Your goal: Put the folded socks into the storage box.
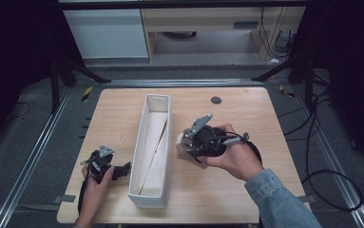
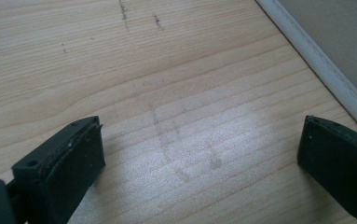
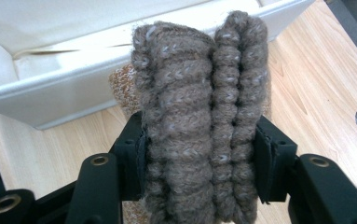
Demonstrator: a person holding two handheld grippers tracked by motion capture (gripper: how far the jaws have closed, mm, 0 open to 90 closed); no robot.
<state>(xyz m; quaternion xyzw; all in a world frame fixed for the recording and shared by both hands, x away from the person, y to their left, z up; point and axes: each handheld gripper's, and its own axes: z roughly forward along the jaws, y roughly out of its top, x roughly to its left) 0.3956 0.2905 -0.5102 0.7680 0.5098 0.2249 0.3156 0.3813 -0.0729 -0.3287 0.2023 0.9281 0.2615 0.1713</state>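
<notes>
A: What's there, biggest first?

B: One wooden tabletop, then one long white bin standing between the two tongs.

A: And the tongs?

B: Two. The right tongs are clenched on one folded brown knitted piece, lifted clear of the tabletop just beside the bin's long wall. The left tongs are released, jaws wide apart with only bare wood between them, the bin's wall just off to their right.
</notes>
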